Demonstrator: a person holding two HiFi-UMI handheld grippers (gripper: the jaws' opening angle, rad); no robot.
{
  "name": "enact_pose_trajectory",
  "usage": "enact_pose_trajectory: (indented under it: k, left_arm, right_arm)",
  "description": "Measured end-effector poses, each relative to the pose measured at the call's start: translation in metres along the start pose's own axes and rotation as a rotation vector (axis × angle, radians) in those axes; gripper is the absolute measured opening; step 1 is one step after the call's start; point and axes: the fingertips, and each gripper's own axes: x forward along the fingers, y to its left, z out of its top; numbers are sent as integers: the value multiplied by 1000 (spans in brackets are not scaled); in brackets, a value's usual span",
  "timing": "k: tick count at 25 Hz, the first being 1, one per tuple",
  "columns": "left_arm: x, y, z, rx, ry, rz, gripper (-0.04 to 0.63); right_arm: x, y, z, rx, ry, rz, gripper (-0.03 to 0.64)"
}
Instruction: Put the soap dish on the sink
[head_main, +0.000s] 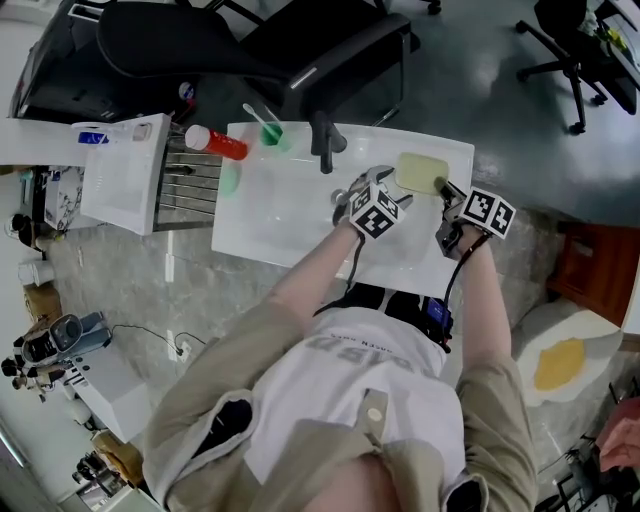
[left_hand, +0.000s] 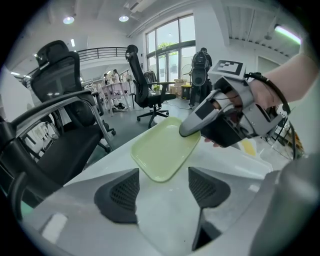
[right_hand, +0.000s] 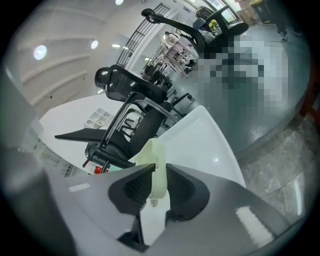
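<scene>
A pale green soap dish (head_main: 418, 171) hangs just over the far right corner of the white sink (head_main: 280, 225). My right gripper (head_main: 443, 188) is shut on its right edge. In the right gripper view the dish (right_hand: 155, 159) stands edge-on, pinched between the two pads. In the left gripper view the dish (left_hand: 165, 149) lies flat ahead, with the right gripper (left_hand: 192, 129) clamped on its far corner. My left gripper (head_main: 381, 186) hovers over the sink beside the dish, and it (left_hand: 162, 189) stands open with only white sink surface between its fingers.
A black faucet (head_main: 325, 140) rises from the sink's far rim. A red bottle (head_main: 217, 142) and a green toothbrush cup (head_main: 271, 133) sit at the far left corner. A wire rack (head_main: 190, 175) and a white bin (head_main: 125, 170) stand to the left, with black office chairs (head_main: 230, 45) behind.
</scene>
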Motion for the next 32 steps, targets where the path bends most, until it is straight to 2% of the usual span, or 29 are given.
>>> enact_pose_trajectory:
  k: [13,32]
  left_arm:
    - [19,6,-1,-21,36,-6,324]
    - [26,20,-1,-82,64,7,315]
  right_arm:
    - [18,-18,9,-16,19,-118,67]
    - [28,-20,24,-202,59,-269,95]
